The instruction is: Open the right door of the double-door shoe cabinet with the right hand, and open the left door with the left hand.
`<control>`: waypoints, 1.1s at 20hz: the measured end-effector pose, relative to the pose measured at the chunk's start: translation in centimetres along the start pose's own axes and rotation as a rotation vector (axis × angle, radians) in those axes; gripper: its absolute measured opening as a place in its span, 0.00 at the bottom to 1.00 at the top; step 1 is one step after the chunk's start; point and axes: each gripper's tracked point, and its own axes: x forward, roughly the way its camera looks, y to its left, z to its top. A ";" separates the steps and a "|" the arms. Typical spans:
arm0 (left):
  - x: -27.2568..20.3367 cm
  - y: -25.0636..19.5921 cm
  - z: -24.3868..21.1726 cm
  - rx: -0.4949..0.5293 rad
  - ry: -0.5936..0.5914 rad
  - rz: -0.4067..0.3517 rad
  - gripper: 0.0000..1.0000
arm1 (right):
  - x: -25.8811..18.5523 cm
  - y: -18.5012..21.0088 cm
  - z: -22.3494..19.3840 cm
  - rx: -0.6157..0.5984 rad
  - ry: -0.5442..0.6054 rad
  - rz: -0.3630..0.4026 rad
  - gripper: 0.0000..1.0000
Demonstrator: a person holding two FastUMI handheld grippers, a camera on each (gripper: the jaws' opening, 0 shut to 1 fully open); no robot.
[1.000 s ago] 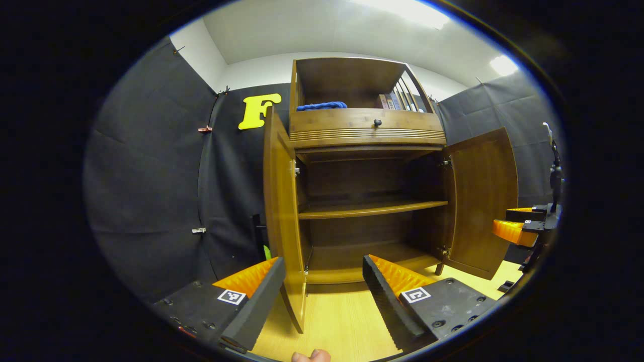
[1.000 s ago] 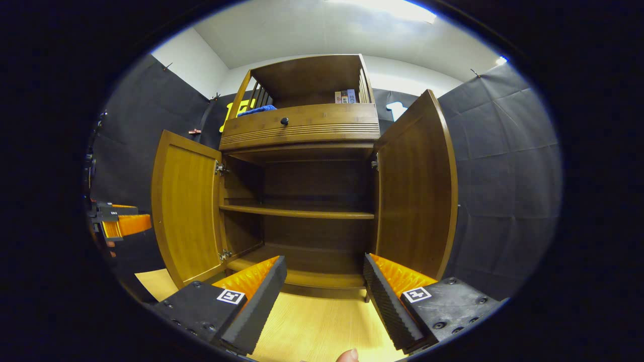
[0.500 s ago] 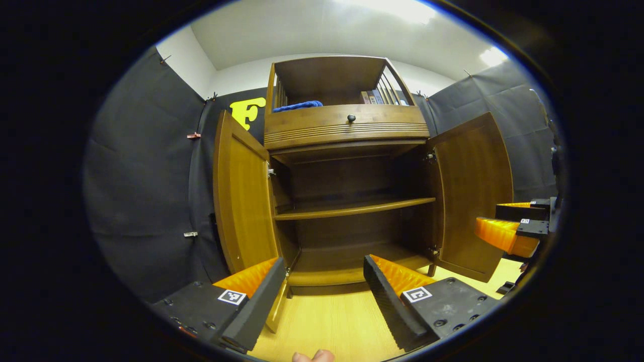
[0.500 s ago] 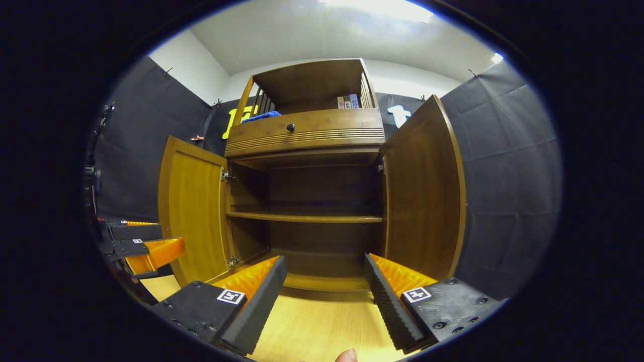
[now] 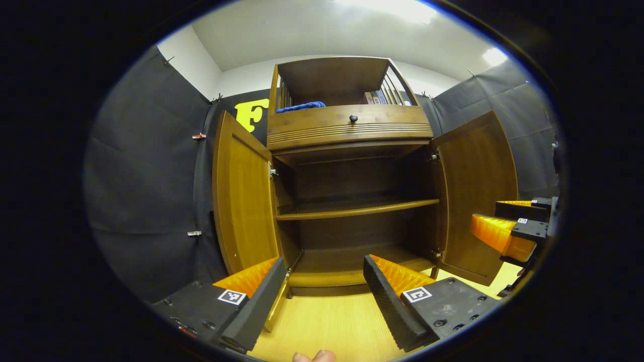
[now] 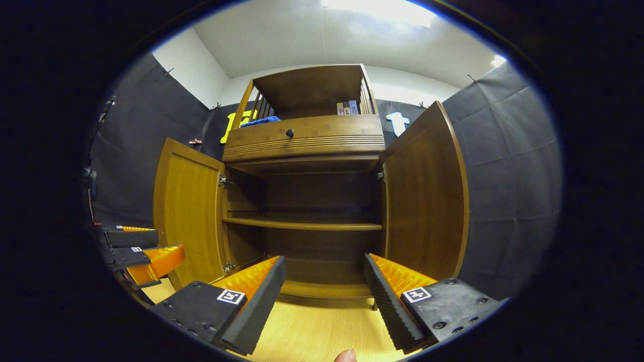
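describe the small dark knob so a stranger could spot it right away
Start at the tall brown wooden shoe cabinet with both doors swung open. Above the open compartment runs a ribbed wooden drawer front. The small round dark knob sits at its middle, the only knob there.

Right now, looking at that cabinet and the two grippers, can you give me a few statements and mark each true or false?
1. Both doors, the left door and the right door, stand open. True.
2. The left gripper is clamped on a door. False: its fingers are apart and hold nothing.
3. The shelf inside is bare. True.
4. The drawer above the doors is pulled out. False: it sits closed.
5. The right gripper is open. True.
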 end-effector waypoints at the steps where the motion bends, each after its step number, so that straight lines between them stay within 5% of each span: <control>1: -0.2 0.0 0.0 -0.001 -0.002 0.001 1.00 | 0.1 0.1 -0.2 -0.001 0.003 0.001 0.98; 22: -1.2 0.6 -1.7 -0.021 0.033 -0.001 1.00 | 0.2 2.2 -1.5 -0.024 0.043 0.024 0.98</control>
